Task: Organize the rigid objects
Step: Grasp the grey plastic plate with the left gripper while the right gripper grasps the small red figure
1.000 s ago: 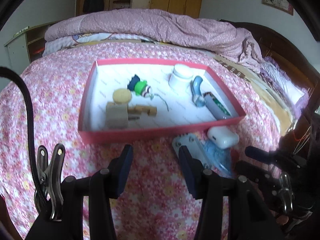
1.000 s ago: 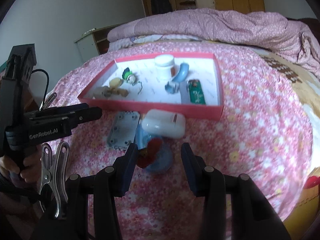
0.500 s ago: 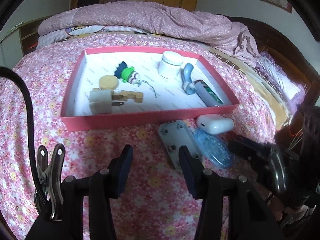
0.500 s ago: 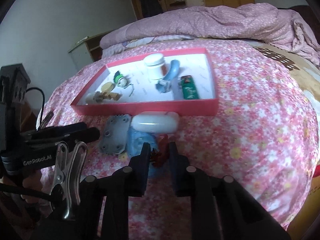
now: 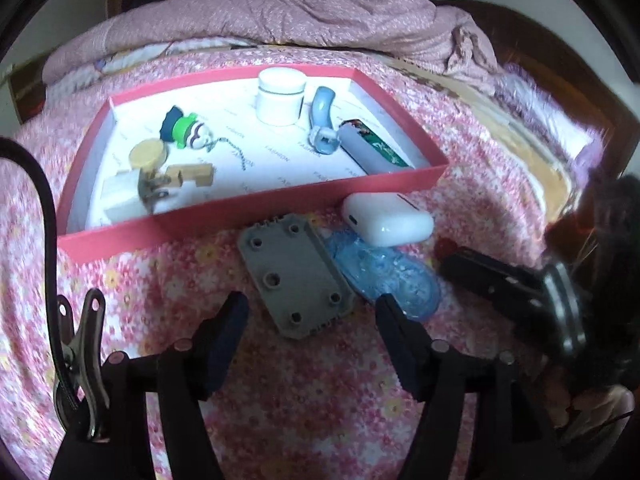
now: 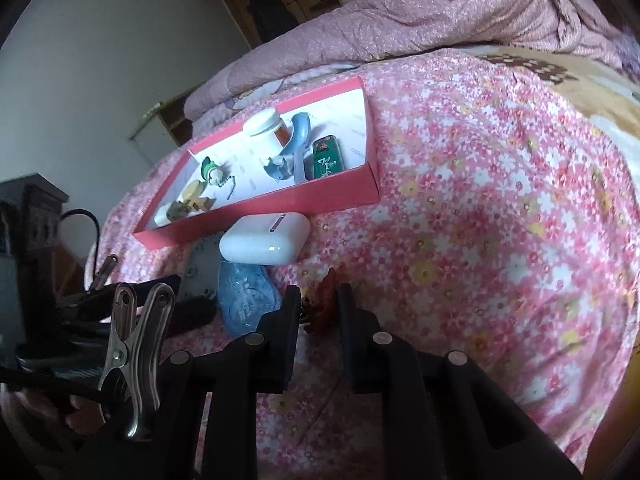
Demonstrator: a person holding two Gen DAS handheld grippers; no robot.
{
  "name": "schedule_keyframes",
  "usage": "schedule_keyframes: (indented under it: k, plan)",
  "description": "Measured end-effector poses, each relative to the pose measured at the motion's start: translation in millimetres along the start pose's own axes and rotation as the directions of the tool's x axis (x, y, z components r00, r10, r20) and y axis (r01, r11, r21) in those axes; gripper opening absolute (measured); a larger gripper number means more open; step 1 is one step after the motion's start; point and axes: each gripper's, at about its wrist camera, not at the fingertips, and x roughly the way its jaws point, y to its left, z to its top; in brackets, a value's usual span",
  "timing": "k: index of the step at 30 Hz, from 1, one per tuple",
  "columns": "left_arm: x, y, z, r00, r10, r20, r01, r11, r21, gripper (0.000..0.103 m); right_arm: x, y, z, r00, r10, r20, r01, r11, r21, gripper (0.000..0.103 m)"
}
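Note:
A red tray (image 5: 256, 208) (image 6: 280, 196) lies on the flowered bedspread and holds a white jar (image 5: 280, 98), a green figure keychain (image 5: 186, 132), wooden pieces (image 5: 192, 174), a blue curved piece (image 5: 322, 120) and a lighter (image 5: 372, 148). In front of it lie a grey plate (image 5: 294, 278), a blue clear case (image 5: 384, 276) (image 6: 244, 296) and a white case (image 5: 386, 220) (image 6: 264, 238). My left gripper (image 5: 312, 316) is open just short of the grey plate. My right gripper (image 6: 318, 306) is shut on a small red object (image 6: 326, 300), lifted beside the blue case.
A rumpled pink quilt (image 5: 280, 16) lies at the head of the bed. The bedspread (image 6: 500, 200) stretches wide to the right of the tray. A dark wooden bed frame (image 5: 560, 48) runs along the right. The right gripper also shows in the left wrist view (image 5: 452, 258).
My right gripper closed on the red object and tilted up with it. My left gripper moved forward and down toward the grey plate, still open.

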Motion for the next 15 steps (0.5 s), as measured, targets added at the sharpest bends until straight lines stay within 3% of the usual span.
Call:
schedule_keyframes:
  k: [5, 11, 15]
  plan:
    - [4.2, -3.1, -4.0, 0.996, 0.088, 0.033, -0.088, 0.996, 0.018, 0.070, -1.8, -4.8, -2.8, 1.000, 0.027, 0.014, -0.027, 1.000, 0.014, 0.020]
    - [-7.2, 17.0, -7.6, 0.998, 0.043, 0.052, -0.040, 0.998, -0.050, 0.070, -8.4, -13.1, -3.7, 0.995, 0.096, 0.027, -0.098, 0.991, 0.086, 0.020]
    - [-15.7, 28.8, -11.1, 0.997, 0.028, 0.068, -0.021, 0.995, -0.096, 0.070, -13.3, -6.4, -6.1, 0.996, 0.077, 0.033, -0.079, 0.995, 0.065, 0.020]
